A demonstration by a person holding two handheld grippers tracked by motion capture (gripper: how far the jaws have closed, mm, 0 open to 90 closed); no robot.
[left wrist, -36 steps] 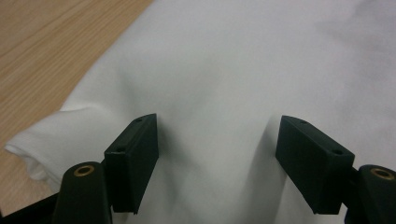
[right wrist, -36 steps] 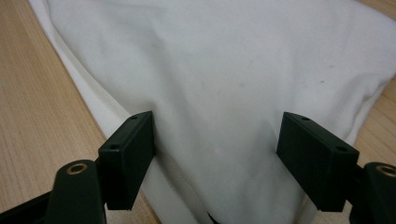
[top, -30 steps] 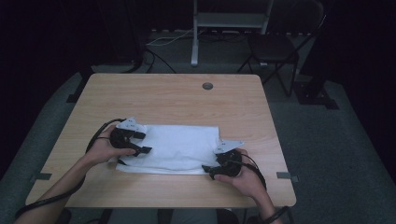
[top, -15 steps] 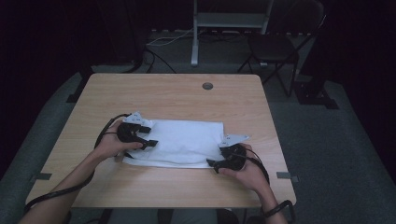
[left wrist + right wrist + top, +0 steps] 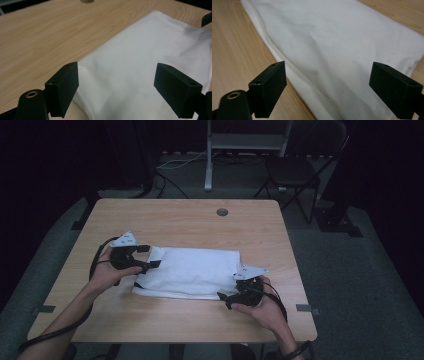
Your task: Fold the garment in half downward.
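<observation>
One pale wooden rectangular worktop (image 5: 190, 217) carries everything, with a small round grey grommet (image 5: 222, 212) set near its far edge. No containers stand on it. On the near half lies a white folded cloth (image 5: 192, 272), a flat oblong of fabric several layers thick, its long axis running left to right across the worktop, parallel to the near edge. Its left end sits just by the person's left hand and its right end by the right hand; the near long edge shows stacked layers in the right gripper view (image 5: 342, 37), and the left end shows a rounded fold in the left gripper view (image 5: 140, 65).

The left tongs (image 5: 146, 256), black with a grey three-cornered plate on top, are held at the cloth's left end and point toward the right across it. Their jaws have just been opening and now stand wide apart; the cloth lies below and between them, but the pads do not press on it. The right tongs (image 5: 226, 298), of the same make, sit at the cloth's near right corner and point left along its near edge. Their jaws too have just been opening and stand wide, with the cloth beneath them and nothing gripped.
</observation>
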